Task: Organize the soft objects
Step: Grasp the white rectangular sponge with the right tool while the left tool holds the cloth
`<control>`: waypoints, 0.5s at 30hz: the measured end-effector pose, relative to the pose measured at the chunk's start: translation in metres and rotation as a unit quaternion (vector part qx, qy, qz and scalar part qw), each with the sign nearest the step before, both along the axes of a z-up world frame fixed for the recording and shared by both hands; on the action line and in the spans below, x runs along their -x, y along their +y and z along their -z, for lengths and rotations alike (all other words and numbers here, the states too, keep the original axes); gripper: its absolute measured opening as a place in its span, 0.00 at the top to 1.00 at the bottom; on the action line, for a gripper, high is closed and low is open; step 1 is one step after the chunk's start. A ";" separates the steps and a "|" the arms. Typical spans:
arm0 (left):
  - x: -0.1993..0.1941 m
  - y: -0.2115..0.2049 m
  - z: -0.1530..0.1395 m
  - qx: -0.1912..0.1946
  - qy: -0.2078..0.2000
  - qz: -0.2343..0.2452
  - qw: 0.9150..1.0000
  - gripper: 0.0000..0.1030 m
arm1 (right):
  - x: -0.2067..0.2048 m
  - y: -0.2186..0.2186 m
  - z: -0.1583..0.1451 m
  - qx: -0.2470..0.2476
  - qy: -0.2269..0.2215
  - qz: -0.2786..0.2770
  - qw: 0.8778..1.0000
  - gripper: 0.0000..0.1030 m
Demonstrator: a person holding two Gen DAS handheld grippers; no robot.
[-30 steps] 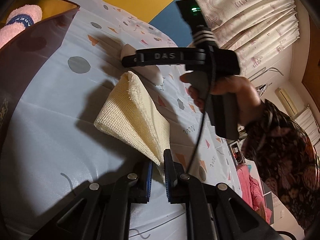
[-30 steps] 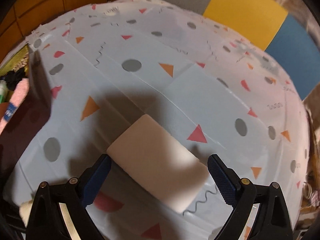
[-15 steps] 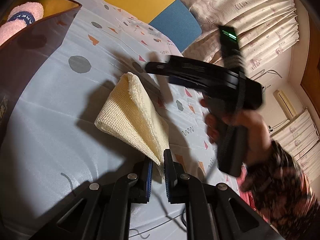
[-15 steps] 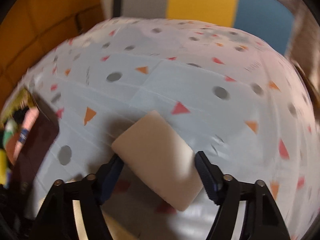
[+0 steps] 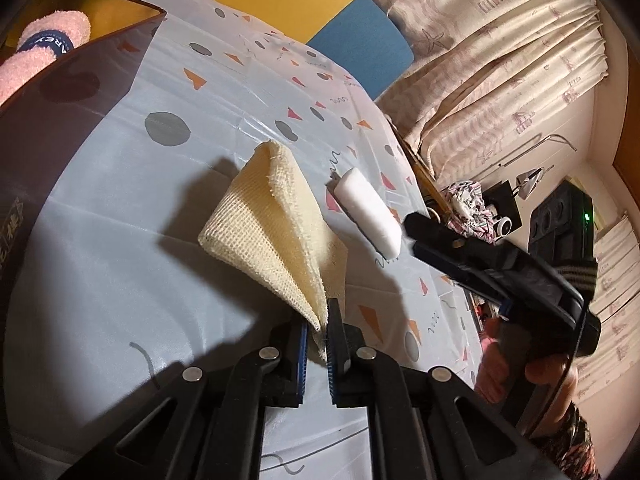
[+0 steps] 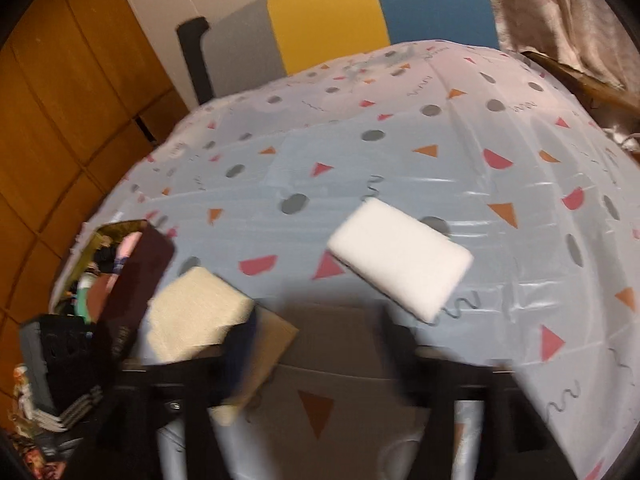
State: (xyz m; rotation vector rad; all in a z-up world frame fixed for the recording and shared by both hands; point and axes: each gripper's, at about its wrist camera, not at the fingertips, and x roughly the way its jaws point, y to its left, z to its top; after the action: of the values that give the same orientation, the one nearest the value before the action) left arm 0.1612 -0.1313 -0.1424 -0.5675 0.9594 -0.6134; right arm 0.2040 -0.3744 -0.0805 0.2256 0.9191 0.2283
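Observation:
My left gripper (image 5: 316, 344) is shut on one corner of a cream-yellow woven cloth (image 5: 272, 236), which rises from the pads and drapes onto the patterned tablecloth (image 5: 112, 248). A white sponge block (image 5: 368, 212) lies flat just right of the cloth. In the right wrist view the sponge (image 6: 400, 256) lies ahead of my right gripper (image 6: 318, 334). That gripper is blurred, its jaws are opening, and nothing is between them. The cloth (image 6: 196, 316) shows at lower left. A hand holds the right gripper (image 5: 416, 232) at the sponge's near end.
A dark brown box (image 5: 60, 112) at the left holds a rolled pink towel (image 5: 44, 48); the box (image 6: 132, 288) also shows in the right wrist view with mixed items behind it. A yellow and blue chair back (image 6: 380, 12) stands beyond the table. Curtains (image 5: 500, 60) hang at the right.
The right gripper narrowed around the sponge, shifted it rightward, then widened and drew back, leaving the sponge on the table. The left gripper kept still on the cloth.

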 end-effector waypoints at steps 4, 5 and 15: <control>0.002 0.000 0.000 0.000 -0.004 0.000 1.000 0.92 | -0.016 0.003 -0.011 0.067 -0.045 0.000 0.997 0.06; 0.002 0.000 0.000 0.000 -0.004 0.000 1.000 0.92 | -0.024 0.003 -0.009 0.084 -0.041 -0.008 0.996 0.06; 0.003 -0.002 0.001 0.005 -0.010 0.000 1.000 0.92 | -0.069 -0.016 0.036 0.145 0.049 -0.034 0.988 0.29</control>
State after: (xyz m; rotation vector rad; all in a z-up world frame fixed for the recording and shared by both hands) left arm 0.1581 -0.1329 -0.1429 -0.5691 0.9370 -0.6226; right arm 0.2731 -0.3901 -0.1163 -0.0640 1.0461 0.1454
